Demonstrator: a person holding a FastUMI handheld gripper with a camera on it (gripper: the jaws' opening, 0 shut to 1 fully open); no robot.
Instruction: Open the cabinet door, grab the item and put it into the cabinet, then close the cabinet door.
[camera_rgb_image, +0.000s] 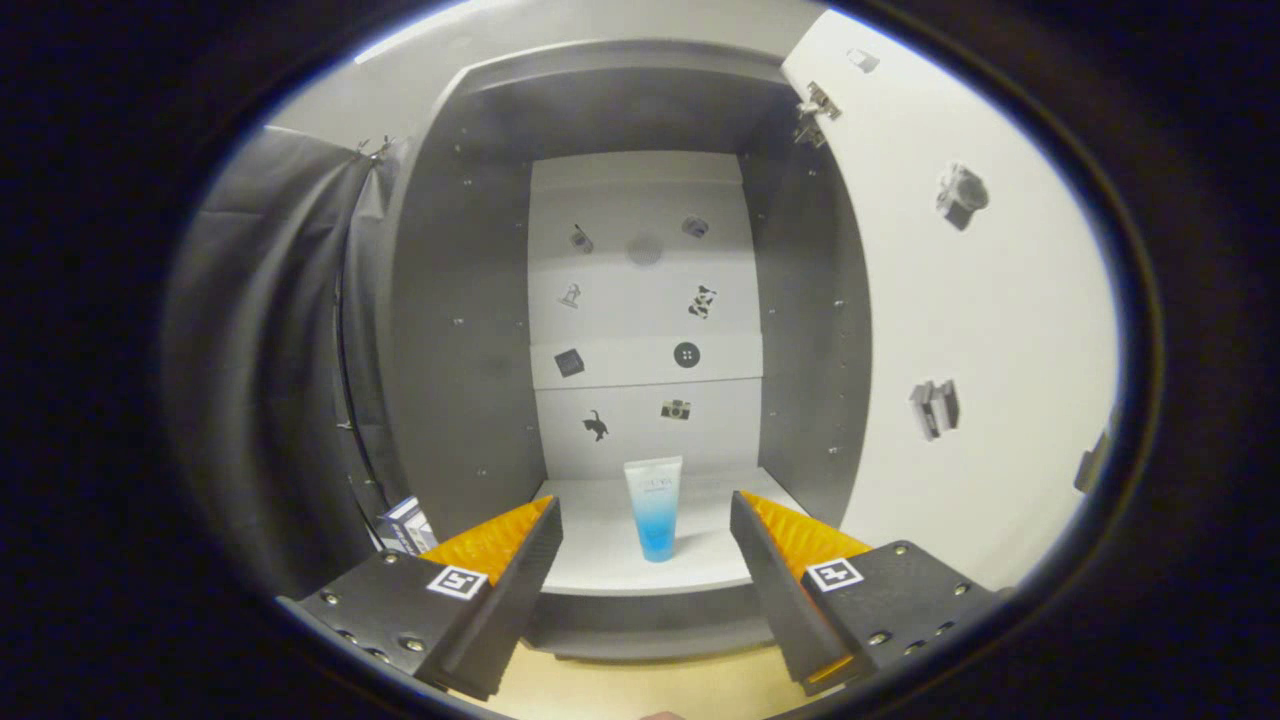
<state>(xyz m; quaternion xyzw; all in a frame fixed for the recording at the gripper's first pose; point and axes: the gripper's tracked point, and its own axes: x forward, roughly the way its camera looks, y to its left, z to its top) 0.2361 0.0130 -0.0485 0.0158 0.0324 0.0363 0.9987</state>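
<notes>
My fingers (645, 545) are spread, holding nothing. The tube (655, 505) stands cap-down near the front edge of the cabinet (440, 330) shelf (610, 550): probably light, soft, tippy; I'd pinch mid-body.

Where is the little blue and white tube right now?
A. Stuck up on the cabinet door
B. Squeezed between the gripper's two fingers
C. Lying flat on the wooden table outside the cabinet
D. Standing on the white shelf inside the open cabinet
D: the tube stands upright on the shelf inside the cabinet, beyond the open gripper, whose fingers are spread apart and touch nothing.
</notes>
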